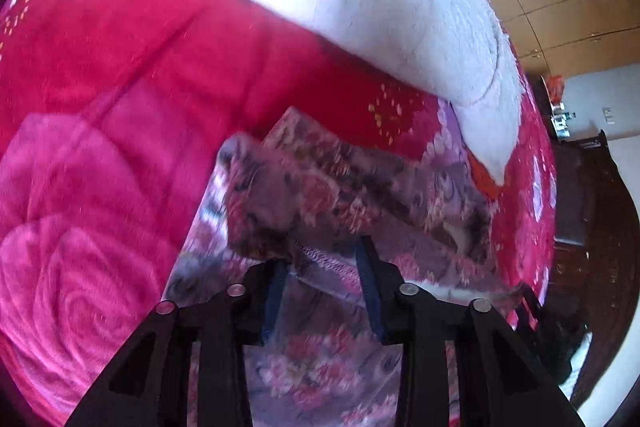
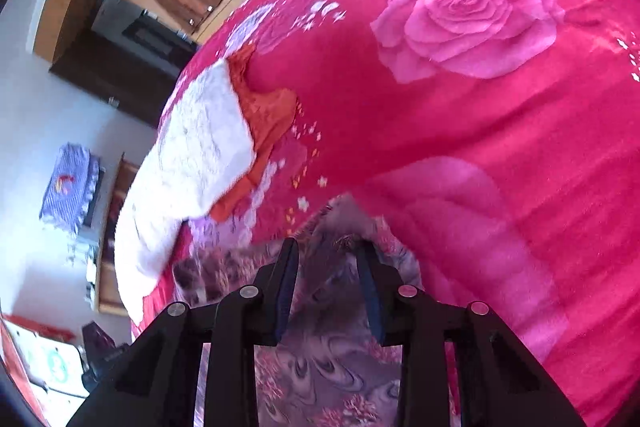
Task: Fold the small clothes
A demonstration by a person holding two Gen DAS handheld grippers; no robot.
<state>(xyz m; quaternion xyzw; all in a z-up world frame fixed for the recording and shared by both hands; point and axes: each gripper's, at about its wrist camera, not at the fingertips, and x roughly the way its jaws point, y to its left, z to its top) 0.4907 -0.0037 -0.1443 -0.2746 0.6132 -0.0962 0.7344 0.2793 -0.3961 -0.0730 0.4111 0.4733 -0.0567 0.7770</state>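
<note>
Left wrist view: my left hand-held gripper [image 1: 326, 259] stands parted over the floral pink-and-grey small garment [image 1: 340, 187], grasping nothing, the folded edge just ahead. My right hand-held gripper [image 2: 328, 259] is likewise released, the garment's end between its fingers. Beyond lies the red rose-printed bed blanket [image 2: 480, 107].

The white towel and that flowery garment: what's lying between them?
In the right wrist view, an orange cloth peeks from under the white towel; then bare red blanket reaches the flowery garment.
</note>
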